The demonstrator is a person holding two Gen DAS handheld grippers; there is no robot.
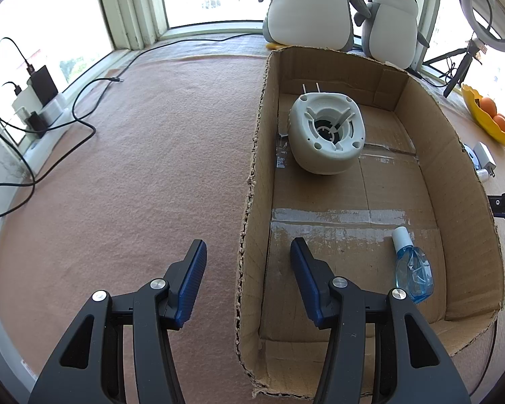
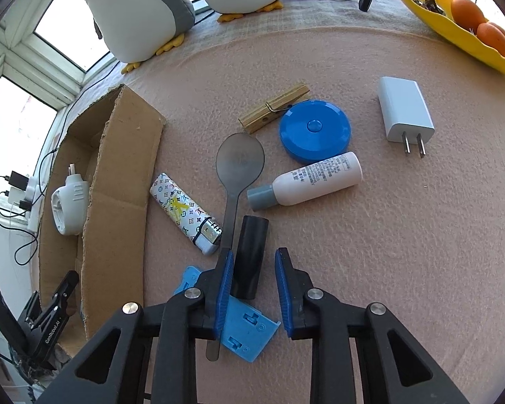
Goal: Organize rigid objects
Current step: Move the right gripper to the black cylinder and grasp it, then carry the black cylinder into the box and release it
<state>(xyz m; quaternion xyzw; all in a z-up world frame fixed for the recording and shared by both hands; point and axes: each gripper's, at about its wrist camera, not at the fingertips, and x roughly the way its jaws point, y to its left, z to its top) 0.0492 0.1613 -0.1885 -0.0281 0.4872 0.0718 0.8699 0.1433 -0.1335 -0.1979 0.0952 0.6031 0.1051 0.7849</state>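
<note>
A cardboard box [image 1: 461, 181] holds a white plug-in device [image 1: 326, 134] and a small blue bottle [image 1: 412, 266]. My left gripper [image 1: 249, 262] is open and empty, straddling the box's near left wall. In the right wrist view the box [image 2: 118, 185] stands at left. My right gripper [image 2: 254, 269] is open around a black cylinder [image 2: 250, 256] lying on the mat, its left pad close against it. Nearby lie a grey spoon [image 2: 239, 168], a patterned lighter [image 2: 185, 212], a white bottle [image 2: 309, 180], a blue round case [image 2: 314, 131], a clothespin [image 2: 274, 107], a white charger [image 2: 405, 114] and a blue plastic piece [image 2: 245, 330].
Two plush penguins [image 1: 309, 6] stand at the back by the window. A yellow dish with oranges [image 2: 461, 23] sits at the far right. Cables and a power strip [image 1: 37, 104] lie at the left edge. The pink mat [image 1: 134, 168] left of the box is bare.
</note>
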